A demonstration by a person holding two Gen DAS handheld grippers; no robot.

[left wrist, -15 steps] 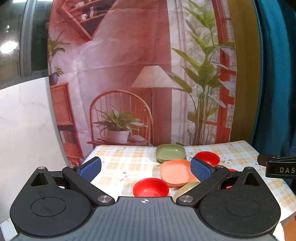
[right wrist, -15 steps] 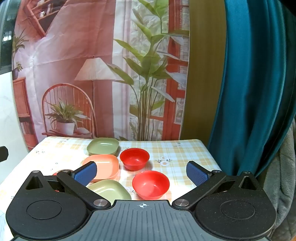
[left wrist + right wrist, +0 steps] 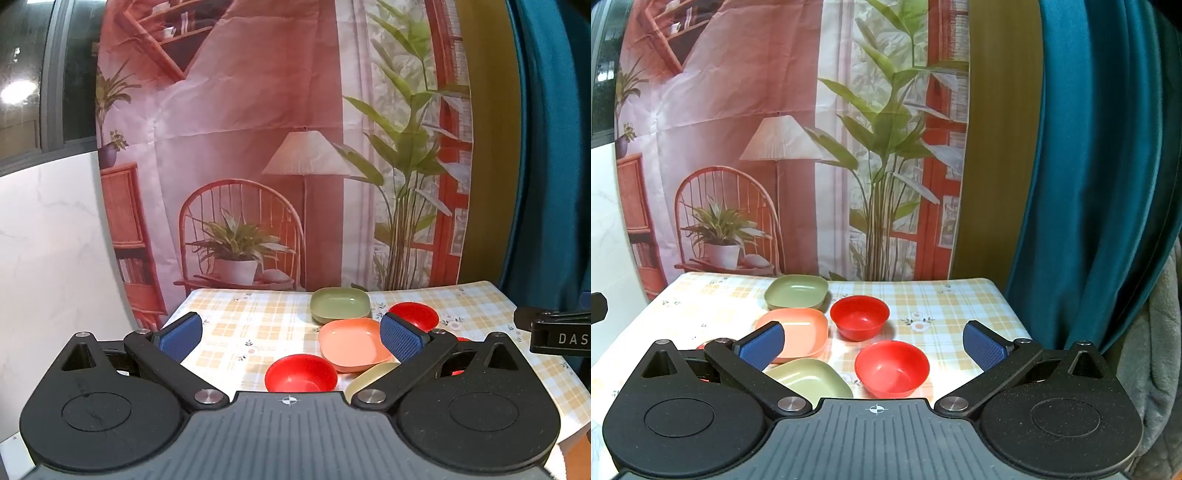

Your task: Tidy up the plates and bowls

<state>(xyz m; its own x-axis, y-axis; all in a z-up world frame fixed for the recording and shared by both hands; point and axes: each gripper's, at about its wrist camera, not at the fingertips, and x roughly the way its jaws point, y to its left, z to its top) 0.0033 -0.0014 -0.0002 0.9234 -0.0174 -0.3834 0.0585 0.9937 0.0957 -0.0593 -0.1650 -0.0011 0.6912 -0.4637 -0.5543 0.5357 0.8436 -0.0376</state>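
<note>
Both the left hand-held gripper [image 3: 291, 332] and the right hand-held gripper [image 3: 873, 341] hover spread wide above the checked-cloth bench [image 3: 960, 306], gripping nothing, over round red plastic bowls [image 3: 892, 367].

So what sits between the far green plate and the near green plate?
The orange plate lies between the far green plate and the near green plate, clearest in the right wrist view.
</note>
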